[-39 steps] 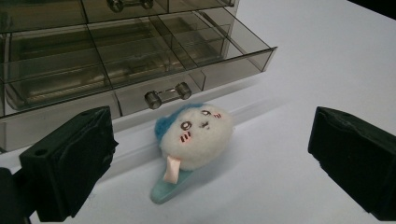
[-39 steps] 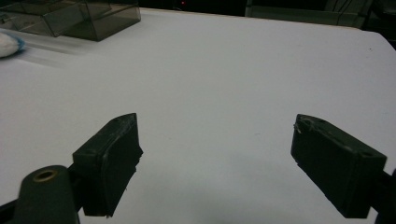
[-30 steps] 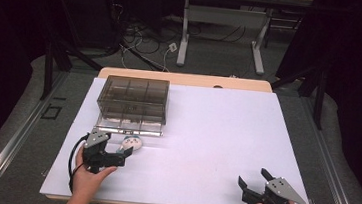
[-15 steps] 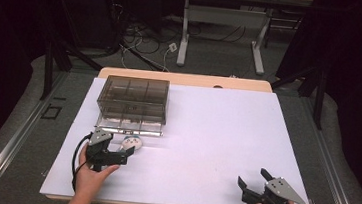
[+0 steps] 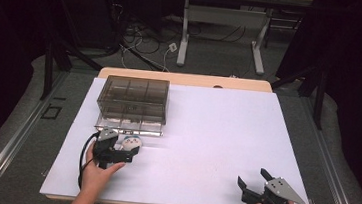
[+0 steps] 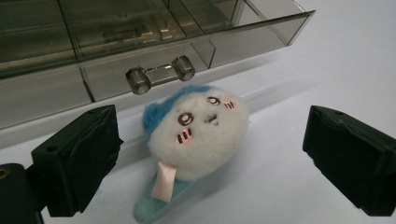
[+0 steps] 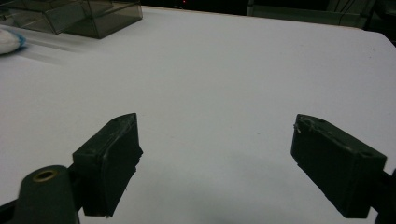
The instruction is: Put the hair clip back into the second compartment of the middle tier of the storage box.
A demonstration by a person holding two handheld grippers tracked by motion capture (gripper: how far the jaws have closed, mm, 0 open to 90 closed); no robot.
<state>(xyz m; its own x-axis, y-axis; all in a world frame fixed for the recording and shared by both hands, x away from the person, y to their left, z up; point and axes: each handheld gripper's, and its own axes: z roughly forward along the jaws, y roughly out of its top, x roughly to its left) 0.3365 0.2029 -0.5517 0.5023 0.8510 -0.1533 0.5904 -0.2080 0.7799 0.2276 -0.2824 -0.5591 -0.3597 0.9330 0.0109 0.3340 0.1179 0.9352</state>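
Left tongs point(image 6: 205, 154) wide and closing in on the plush toy point(image 6: 198, 133) — right tongs point(image 7: 229, 163) wide, empty, well apart.

The toy lies between the left jaws, untouched; it looks light, soft and squashy — best pinched across its round middle. Just beyond it, the smoky drawer box point(image 5: 132, 103), shut, contents unclear.

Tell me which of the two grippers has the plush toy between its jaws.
The left gripper: the white plush toy with the blue cap lies between its jaws, which have just been closing without touching it. The right gripper stands open over bare table.
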